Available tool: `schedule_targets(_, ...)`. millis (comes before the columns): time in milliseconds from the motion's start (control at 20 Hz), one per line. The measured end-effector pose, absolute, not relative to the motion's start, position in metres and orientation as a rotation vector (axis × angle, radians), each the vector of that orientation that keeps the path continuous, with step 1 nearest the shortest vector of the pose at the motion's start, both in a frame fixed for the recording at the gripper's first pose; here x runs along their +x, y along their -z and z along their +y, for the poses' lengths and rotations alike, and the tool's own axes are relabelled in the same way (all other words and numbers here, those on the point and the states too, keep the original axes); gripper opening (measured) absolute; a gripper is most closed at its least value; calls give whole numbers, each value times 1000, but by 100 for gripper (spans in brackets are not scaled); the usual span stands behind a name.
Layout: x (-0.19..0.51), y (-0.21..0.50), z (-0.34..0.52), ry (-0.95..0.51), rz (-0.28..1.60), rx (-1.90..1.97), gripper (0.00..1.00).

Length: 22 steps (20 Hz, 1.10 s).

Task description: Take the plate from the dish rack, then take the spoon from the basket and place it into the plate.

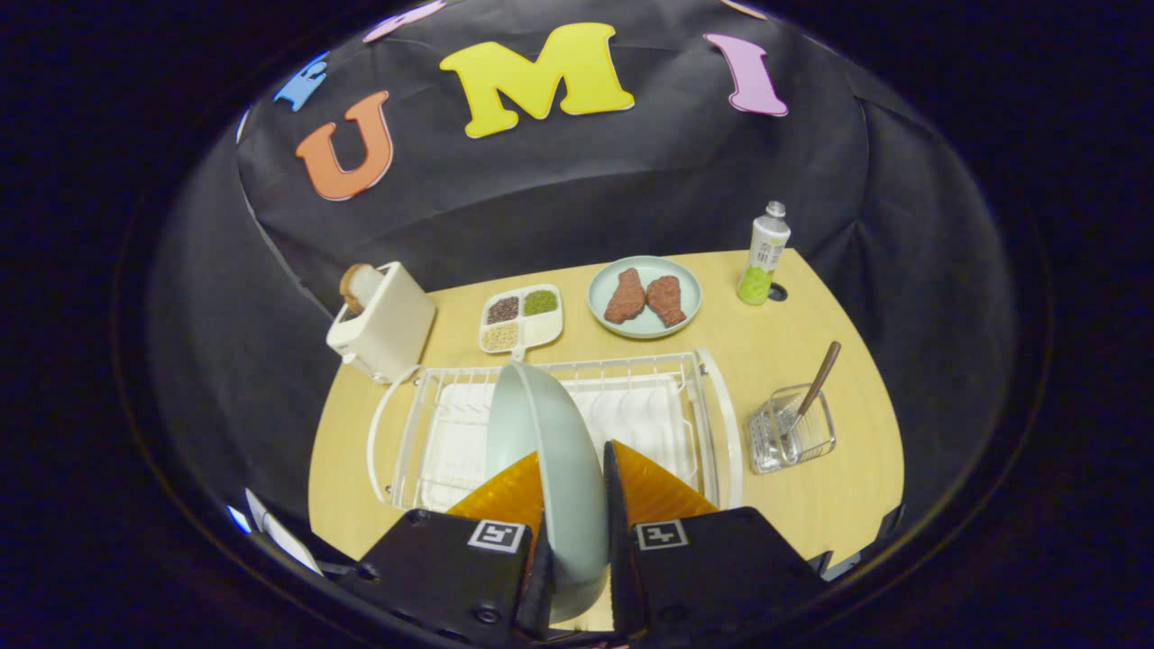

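Gripper (573, 487) clamped on the edge-on plate (550, 451), held above the dish rack (721, 424); first step under way, while the spoon (816, 383) remains in its basket (793, 437) beside the rack

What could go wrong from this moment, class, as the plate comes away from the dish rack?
1. The hand-held gripper pinches the plate only by its rim, on edge; it might slip or swing.
2. The plate stands over the dish rack; moved sideways low, it could catch the wires.
3. The spoon leans in a light basket near the table's edge; pulling it could tip the basket.
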<state>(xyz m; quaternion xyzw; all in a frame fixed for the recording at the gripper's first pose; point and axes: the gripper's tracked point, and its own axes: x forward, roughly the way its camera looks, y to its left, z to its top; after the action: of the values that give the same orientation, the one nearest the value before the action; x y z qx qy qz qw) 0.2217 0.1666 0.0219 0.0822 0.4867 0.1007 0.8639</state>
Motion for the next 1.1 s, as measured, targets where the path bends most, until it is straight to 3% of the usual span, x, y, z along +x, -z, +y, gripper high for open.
schedule_targets(500, 96, 82, 111, -347, 1096, 398, 31)
schedule_targets(1100, 79, 163, 107, -438, 1110, 632, 31)
